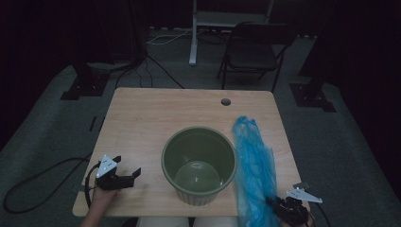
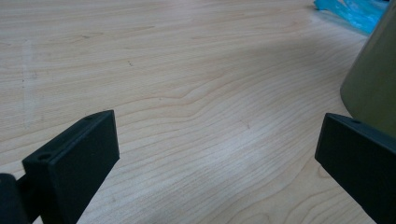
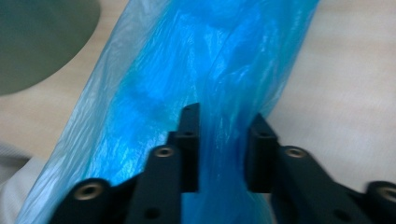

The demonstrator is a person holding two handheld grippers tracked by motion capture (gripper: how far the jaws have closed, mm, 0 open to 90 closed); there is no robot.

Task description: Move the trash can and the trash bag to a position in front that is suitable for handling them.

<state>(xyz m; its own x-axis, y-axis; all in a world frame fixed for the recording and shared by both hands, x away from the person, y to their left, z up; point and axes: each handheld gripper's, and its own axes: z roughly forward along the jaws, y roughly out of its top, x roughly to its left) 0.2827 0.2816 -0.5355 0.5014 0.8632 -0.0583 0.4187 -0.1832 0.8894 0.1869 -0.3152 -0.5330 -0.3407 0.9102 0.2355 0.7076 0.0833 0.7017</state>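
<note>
Wood table (image 1: 142, 118) takes the middle of the high view, and on it stands a green pot (image 1: 199, 163), round and open at the top, near the person's edge. Just right of the pot lies a blue plastic bag (image 1: 255, 161), stretched from the far side toward the near edge, its left side close beside the pot rim. The left gripper (image 1: 126, 170) rests on the near left part of the table, well apart from the pot, and its 2 jaws stand wide with nothing between them. The right gripper (image 1: 276, 204) is at the near right corner, at the near end of the bag.

Left gripper view: the 2 black jaws rise from the bottom corners, far from each other, and between them is bare table (image 2: 196, 116). The pot wall (image 2: 373, 79) shows at the right edge, and a small piece of the bag (image 2: 350, 11) is at the far right.

Right gripper view: the right gripper (image 3: 223, 126) has its 2 jaws partly apart, with a fold of the blue bag (image 3: 187, 60) running up between them. The film lies against the inner faces, but the jaws do not pinch it flat, so the grip looks loose. The pot (image 3: 42, 42) is a blurred green shape at the upper left.
</note>
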